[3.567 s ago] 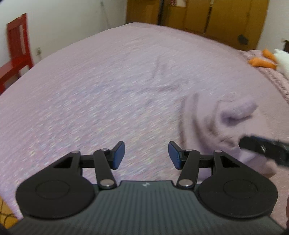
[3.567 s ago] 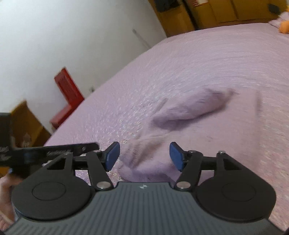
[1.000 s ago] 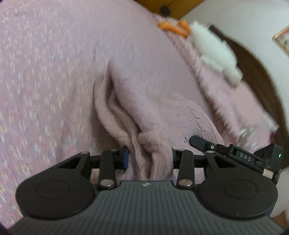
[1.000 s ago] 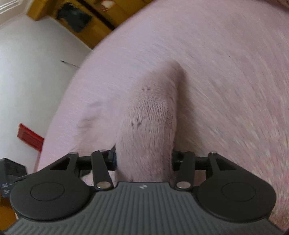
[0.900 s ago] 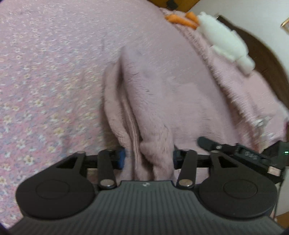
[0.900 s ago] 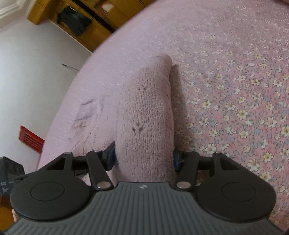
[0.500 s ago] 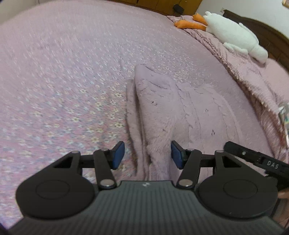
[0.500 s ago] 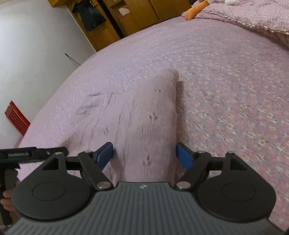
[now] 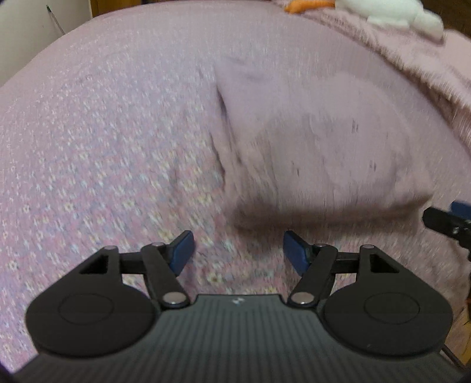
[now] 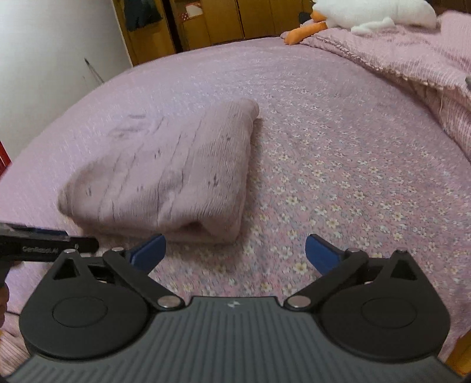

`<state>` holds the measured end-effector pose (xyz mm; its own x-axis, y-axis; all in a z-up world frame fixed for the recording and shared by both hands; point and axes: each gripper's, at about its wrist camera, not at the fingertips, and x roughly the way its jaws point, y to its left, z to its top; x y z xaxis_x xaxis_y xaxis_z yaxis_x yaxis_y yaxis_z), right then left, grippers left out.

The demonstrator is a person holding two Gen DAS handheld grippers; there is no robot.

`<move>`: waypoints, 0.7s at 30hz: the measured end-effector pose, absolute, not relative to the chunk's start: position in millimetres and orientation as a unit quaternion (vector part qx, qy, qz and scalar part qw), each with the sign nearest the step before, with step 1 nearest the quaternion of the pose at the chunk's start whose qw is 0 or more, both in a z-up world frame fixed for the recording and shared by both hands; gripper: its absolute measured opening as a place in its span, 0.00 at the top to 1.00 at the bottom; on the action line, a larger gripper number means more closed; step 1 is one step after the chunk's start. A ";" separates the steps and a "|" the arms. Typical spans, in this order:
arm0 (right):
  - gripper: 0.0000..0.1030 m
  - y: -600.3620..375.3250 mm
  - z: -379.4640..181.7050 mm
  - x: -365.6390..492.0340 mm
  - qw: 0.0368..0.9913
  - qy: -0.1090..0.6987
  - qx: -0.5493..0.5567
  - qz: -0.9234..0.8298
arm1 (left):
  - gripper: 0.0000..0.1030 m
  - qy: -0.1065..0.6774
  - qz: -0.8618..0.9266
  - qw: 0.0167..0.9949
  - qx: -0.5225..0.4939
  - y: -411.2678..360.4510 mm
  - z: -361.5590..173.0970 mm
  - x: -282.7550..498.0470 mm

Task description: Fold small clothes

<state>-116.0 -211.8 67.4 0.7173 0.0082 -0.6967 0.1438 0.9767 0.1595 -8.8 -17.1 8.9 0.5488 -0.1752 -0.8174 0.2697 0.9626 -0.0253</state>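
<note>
Lying folded: sweater [image 10: 176, 173] on bedspread [image 10: 338, 176] | both hand-held grippers [image 9: 238, 250] [image 10: 234, 253] released | plush toy [image 10: 379, 13] sharp only right view

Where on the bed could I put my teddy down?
Bare floral bedspread lies between the folded mauve knitted garment and the crumpled pink blanket. More lies left of the garment. It is crowded by the blanket, where the white plush toy lies.
</note>
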 end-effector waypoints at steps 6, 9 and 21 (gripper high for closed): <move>0.00 -194.4 44.5 -106.6 0.906 0.414 0.073 -0.038 | 0.33 0.431 -0.094 0.892 0.101 -39.9 -1.1 -20.5; 0.00 -189.5 39.1 -102.6 0.903 0.422 0.062 -0.049 | 0.33 0.429 -0.082 0.893 0.107 -45.0 -2.5 -21.3; 0.00 -181.3 36.4 -89.7 0.894 0.442 0.043 -0.066 | 0.32 0.434 -0.077 0.892 0.097 -41.9 -2.7 -21.1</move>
<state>-89.7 -181.3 36.4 0.6004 -0.0794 -0.7958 0.1549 0.9878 0.0184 -21.1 -41.9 -2.7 0.6115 -0.0536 -0.7894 0.2228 0.9690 0.1068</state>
